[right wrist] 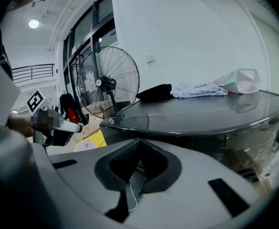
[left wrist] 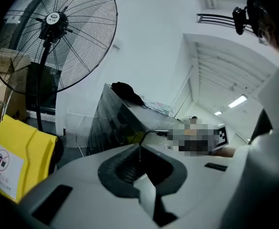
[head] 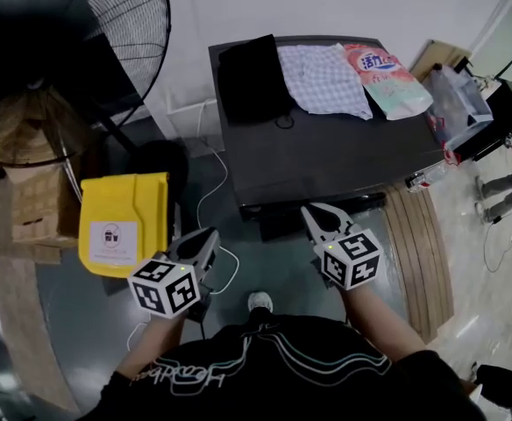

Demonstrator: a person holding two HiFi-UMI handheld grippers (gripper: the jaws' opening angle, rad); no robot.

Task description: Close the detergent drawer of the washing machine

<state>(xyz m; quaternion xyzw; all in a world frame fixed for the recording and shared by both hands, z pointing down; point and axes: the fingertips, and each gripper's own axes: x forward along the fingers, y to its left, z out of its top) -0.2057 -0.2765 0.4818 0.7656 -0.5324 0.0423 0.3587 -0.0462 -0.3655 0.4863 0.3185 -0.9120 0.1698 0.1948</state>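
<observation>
The dark-topped washing machine [head: 326, 152] stands straight ahead in the head view. A black garment [head: 252, 77], a checked cloth [head: 326, 77] and a pink detergent bag [head: 383, 77] lie on it. A dark block [head: 282, 222] juts out low at its front edge; I cannot tell whether it is the drawer. My left gripper [head: 210, 233] hangs shut and empty left of the machine's front. My right gripper [head: 309, 209] is shut and empty, its tips just before that front edge. The left gripper [left wrist: 139, 144] faces the machine's side [left wrist: 111, 123]; the right gripper [right wrist: 138, 140] faces its top [right wrist: 201, 113].
A big floor fan [head: 107, 24] stands at the back left, with cardboard boxes [head: 28, 182] and a yellow bin [head: 123, 222] below it. White cables [head: 212, 191] trail on the floor by the machine. Wooden slats [head: 423, 253] and a person's legs [head: 506, 191] are at the right.
</observation>
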